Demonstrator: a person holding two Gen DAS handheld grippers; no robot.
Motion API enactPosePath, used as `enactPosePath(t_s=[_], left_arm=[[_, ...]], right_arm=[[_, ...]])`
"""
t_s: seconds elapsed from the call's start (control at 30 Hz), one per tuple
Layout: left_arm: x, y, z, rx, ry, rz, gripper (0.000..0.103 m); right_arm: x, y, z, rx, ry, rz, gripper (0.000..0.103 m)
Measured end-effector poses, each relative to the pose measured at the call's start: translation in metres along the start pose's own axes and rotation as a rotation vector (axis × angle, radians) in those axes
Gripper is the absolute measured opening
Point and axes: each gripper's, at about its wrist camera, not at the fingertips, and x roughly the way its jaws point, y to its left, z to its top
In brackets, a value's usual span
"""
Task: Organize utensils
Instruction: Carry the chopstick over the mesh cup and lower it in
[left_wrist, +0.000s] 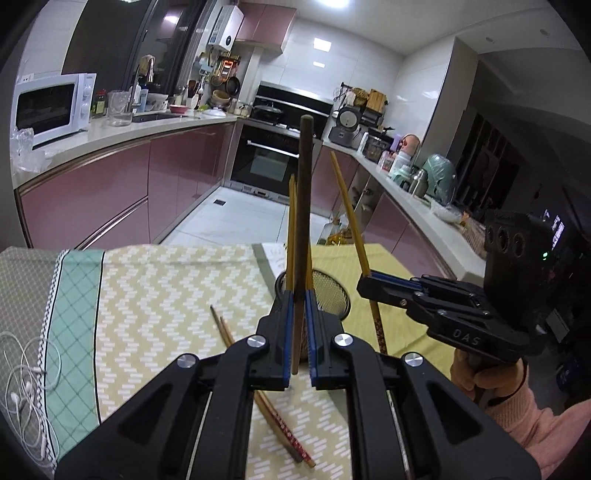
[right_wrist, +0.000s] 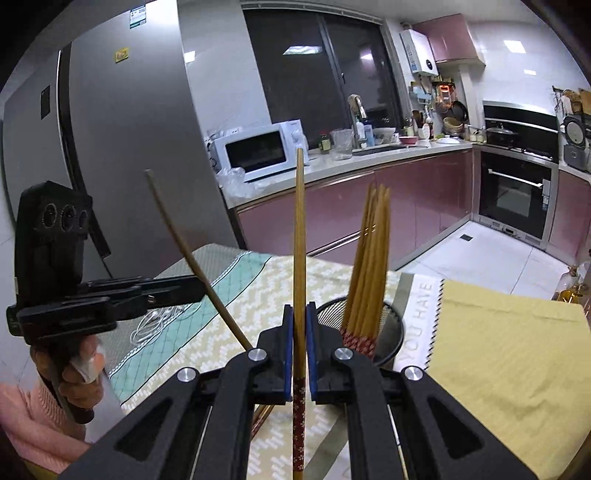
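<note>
In the left wrist view my left gripper is shut on a dark brown chopstick that stands nearly upright. Behind it a black mesh holder carries yellow chopsticks. To the right, my right gripper is shut on a yellow chopstick with a red patterned end. In the right wrist view that right gripper clamps the yellow chopstick upright, left of the mesh holder with several chopsticks. The left gripper holds its brown chopstick tilted. Two loose chopsticks lie on the tablecloth.
White earphones lie at the table's left end on the green-striped cloth. A plain yellow cloth covers the right side. The table's far edge drops to the kitchen floor; pink cabinets and a microwave stand beyond.
</note>
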Motion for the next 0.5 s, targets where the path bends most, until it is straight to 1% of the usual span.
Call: enactPosePath(t_s=[0.3,0.5], left_arm=[[-0.005,-0.008,0.035,0.004,-0.057,-0.038,0.007],[-0.005,-0.008,0.056,0.0,-0.087,-0.044,0.007]], right_arm=[[0.001,-0.011,0.025,0.008,-0.083,-0.039,0.006],[0.008,-0.018,0.038,0.013,-0.131,-0.052,0.006]])
